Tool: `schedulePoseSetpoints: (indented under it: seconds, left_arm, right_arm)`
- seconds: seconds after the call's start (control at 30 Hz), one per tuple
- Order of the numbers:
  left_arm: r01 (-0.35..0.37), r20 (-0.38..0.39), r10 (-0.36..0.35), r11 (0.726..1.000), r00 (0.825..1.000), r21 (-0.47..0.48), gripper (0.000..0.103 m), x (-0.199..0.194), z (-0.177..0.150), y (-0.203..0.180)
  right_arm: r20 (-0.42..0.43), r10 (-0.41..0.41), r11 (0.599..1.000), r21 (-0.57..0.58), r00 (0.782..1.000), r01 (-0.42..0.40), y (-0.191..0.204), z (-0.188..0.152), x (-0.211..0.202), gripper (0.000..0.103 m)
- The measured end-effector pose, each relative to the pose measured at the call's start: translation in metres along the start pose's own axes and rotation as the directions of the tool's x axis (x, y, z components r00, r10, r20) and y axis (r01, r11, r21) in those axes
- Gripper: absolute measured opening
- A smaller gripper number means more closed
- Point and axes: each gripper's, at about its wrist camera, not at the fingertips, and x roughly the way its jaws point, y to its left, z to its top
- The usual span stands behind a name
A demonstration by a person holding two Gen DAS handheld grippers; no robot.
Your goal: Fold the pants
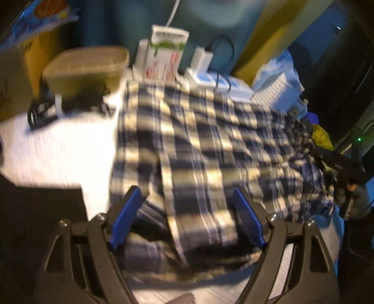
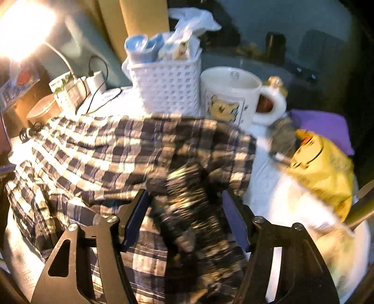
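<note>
Labels: all blurred, nothing legible. White carton (image 1: pixel 167 56) at back of table has green + red print, can't read it. Mug (image 2: pixel 230 93) has a yellow bear pic, no readable text. Yellow bag (image 2: pixel 325 173) on the right has dark print, too smeared to read. Blue/orange packet (image 1: pixel 39 16) top left in left wrist view, same.

Left gripper (image 1: pixel 185 203): jaws wide apart, blue pads (image 1: pixel 125 217) either side of a cloth fold, pads not pressing it. Holds nothing.

Right gripper (image 2: pixel 187 205): jaws roughly half apart, bunched dark ridge of cloth runs between them. Gap visible both sides of the bunch, so no clamp seen. Motion blur heavy here.

Pants (image 1: pixel 210 145): navy/cream plaid, spread flat across white table (image 1: pixel 58 149), one layer lapped over another near the left gripper. Right wrist view shows the end nearest the right gripper crumpled.

Other stuff: tan tub (image 1: pixel 86 67) back left, white perforated basket (image 2: pixel 168 88) next to mug, charger + black cable (image 1: pixel 203 58) beside carton, purple cloth (image 2: pixel 325 128) behind yellow bag.
</note>
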Motion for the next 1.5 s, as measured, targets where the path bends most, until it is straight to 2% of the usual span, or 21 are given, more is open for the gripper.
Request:
schedulePoseSetpoints:
  seconds: [0.03,0.07,0.1,0.17,0.2,0.23,0.27,0.37,0.57,0.67,0.77,0.9,0.97,1.03,1.07,1.23,1.37,1.47,1.5]
  left_arm:
    - [0.007,-0.01,-0.007,1.0,1.0,-0.003,0.082,0.0,-0.004,-0.001]
    - [0.003,-0.025,-0.003,1.0,1.0,-0.005,0.082,0.001,-0.008,-0.004]
    - [-0.003,-0.031,0.003,1.0,1.0,0.006,0.082,0.002,-0.011,-0.007]
    - [-0.01,0.003,0.009,0.999,1.0,0.052,0.079,0.0,-0.017,-0.013]
    - [-0.004,0.033,0.001,0.997,0.999,0.072,0.062,-0.004,-0.02,-0.016]
    - [-0.001,0.031,-0.001,0.997,1.0,0.08,0.047,-0.005,-0.021,-0.017]
    - [-0.003,0.016,0.002,0.997,1.0,0.083,0.026,-0.005,-0.023,-0.018]
    - [0.016,0.027,-0.018,0.996,0.999,0.083,0.01,-0.01,-0.027,-0.016]
    - [0.054,0.067,-0.06,0.995,0.996,0.084,0.007,-0.047,-0.049,-0.02]
    - [0.058,0.08,-0.065,0.994,0.995,0.092,0.007,-0.068,-0.065,-0.022]
    - [0.054,0.077,-0.063,0.993,0.995,0.108,0.007,-0.084,-0.085,-0.024]
    - [0.068,0.031,-0.072,0.992,0.997,0.107,0.007,-0.088,-0.114,-0.027]
    - [0.056,0.004,-0.057,0.994,0.998,0.09,0.007,-0.082,-0.124,-0.023]
    - [0.04,-0.009,-0.039,0.997,0.999,0.071,0.007,-0.081,-0.13,-0.017]
    - [0.037,-0.005,-0.036,0.997,0.999,0.068,0.007,-0.084,-0.132,-0.016]
    - [0.036,0.009,-0.037,0.997,0.999,0.065,0.007,-0.097,-0.136,-0.013]
    - [0.041,-0.004,-0.041,0.996,0.999,0.079,0.007,-0.095,-0.137,-0.019]
    - [0.054,-0.009,-0.053,0.994,0.999,0.092,0.007,-0.093,-0.137,-0.024]
    - [0.066,-0.012,-0.065,0.993,0.998,0.102,0.007,-0.095,-0.137,-0.027]
  right_arm:
    - [0.003,-0.009,1.0,-0.01,1.0,0.009,0.002,-0.003,0.0,0.024]
    - [0.009,-0.007,1.0,-0.01,1.0,0.007,0.003,-0.005,-0.002,0.021]
    - [0.017,0.005,1.0,-0.005,1.0,-0.004,0.002,-0.006,-0.006,0.011]
    - [0.049,-0.012,1.0,-0.009,0.999,0.012,0.003,-0.011,-0.02,0.01]
    - [0.065,-0.024,1.0,-0.015,0.998,0.025,0.003,-0.013,-0.028,0.009]
    - [0.082,-0.033,0.999,-0.018,0.996,0.034,0.004,-0.014,-0.037,0.009]
    - [0.107,-0.046,0.999,-0.018,0.993,0.049,0.003,-0.017,-0.05,0.009]
    - [0.157,-0.068,0.998,-0.008,0.985,0.07,0.002,-0.024,-0.081,0.009]
    - [0.218,-0.081,0.997,0.016,0.973,0.08,-0.002,-0.051,-0.142,0.009]
    - [0.221,-0.081,0.997,0.029,0.972,0.077,0.0,-0.07,-0.16,0.009]
    - [0.208,-0.084,0.995,0.071,0.974,0.07,-0.005,-0.09,-0.166,0.009]
    - [0.233,-0.064,0.987,0.16,0.97,0.026,-0.019,-0.106,-0.165,0.01]
    - [0.265,-0.048,0.981,0.192,0.963,-0.004,-0.028,-0.111,-0.16,0.023]
    - [0.237,-0.087,0.973,0.23,0.968,0.031,-0.033,-0.115,-0.153,0.058]
    - [0.236,-0.089,0.972,0.234,0.968,0.032,-0.034,-0.119,-0.153,0.06]
    - [0.181,-0.049,0.978,0.207,0.982,0.011,-0.033,-0.142,-0.15,0.06]
    - [0.095,0.024,0.975,0.22,0.995,-0.044,-0.033,-0.163,-0.123,0.06]
    - [0.083,0.053,0.97,0.235,0.995,-0.071,-0.029,-0.169,-0.108,0.058]
    - [0.086,0.055,0.966,0.247,0.995,-0.074,-0.03,-0.169,-0.105,0.034]
